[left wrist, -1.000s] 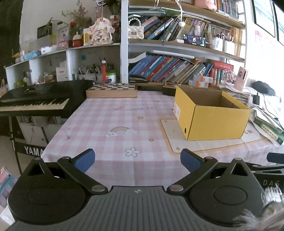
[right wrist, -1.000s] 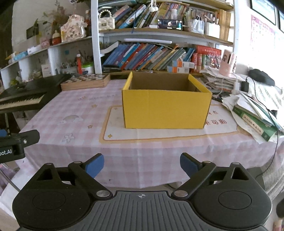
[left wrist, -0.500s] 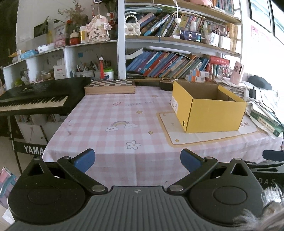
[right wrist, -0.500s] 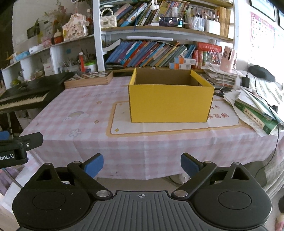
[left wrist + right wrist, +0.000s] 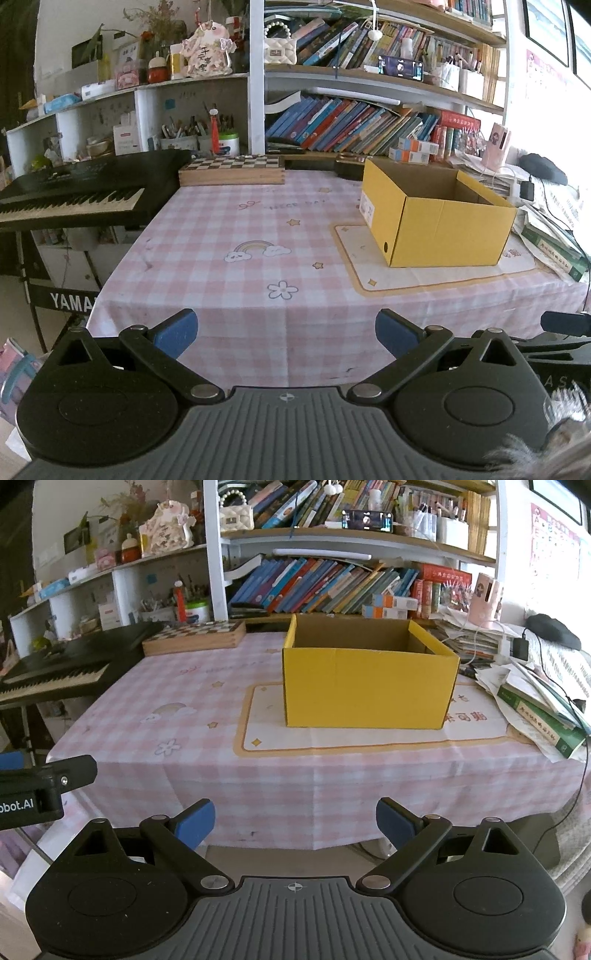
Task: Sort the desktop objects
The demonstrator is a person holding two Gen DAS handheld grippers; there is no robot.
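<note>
An open yellow cardboard box [image 5: 439, 218] stands on a cream mat [image 5: 373, 266] on the right part of the pink checked tablecloth [image 5: 236, 236]. It also shows in the right wrist view [image 5: 369, 686], and what I see of its inside is bare. My left gripper [image 5: 286, 334] is open and empty, held in front of the table's near edge. My right gripper [image 5: 295, 823] is open and empty, also in front of the near edge, below the box. The left gripper's side shows at the left of the right wrist view.
A wooden chessboard box [image 5: 232, 170] lies at the table's far edge. A black keyboard [image 5: 74, 192] stands left of the table. Stacked books and papers [image 5: 535, 701] crowd the right edge. Bookshelves [image 5: 369, 122] fill the back wall.
Both grippers have pulled back from the table and a little higher; the table and box look smaller and farther. Both stay open and empty.
</note>
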